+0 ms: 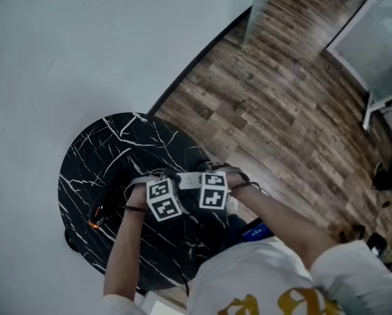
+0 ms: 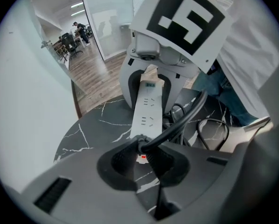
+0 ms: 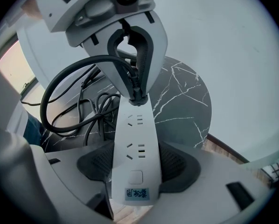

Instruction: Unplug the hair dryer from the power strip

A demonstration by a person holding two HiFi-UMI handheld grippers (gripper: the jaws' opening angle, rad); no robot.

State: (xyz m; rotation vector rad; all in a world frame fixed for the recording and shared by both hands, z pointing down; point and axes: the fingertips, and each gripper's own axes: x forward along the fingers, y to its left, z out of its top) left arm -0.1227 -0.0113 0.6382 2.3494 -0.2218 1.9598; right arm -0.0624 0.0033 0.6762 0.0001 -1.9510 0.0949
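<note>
Your left gripper [image 2: 142, 157] is clamped on the hair dryer's black plug [image 2: 142, 144], which sits in the end socket of the white power strip [image 2: 147, 108] on the marble-patterned table [image 1: 104, 149]. Your right gripper [image 3: 136, 166] pinches the strip's opposite end, by the switch, so its long axis runs straight from one gripper to the other. The cord [image 2: 186, 118] trails off toward your right side. The pull likely has to go up off the strip's face, back along the left gripper's own line, while your right gripper pins the strip.
</note>
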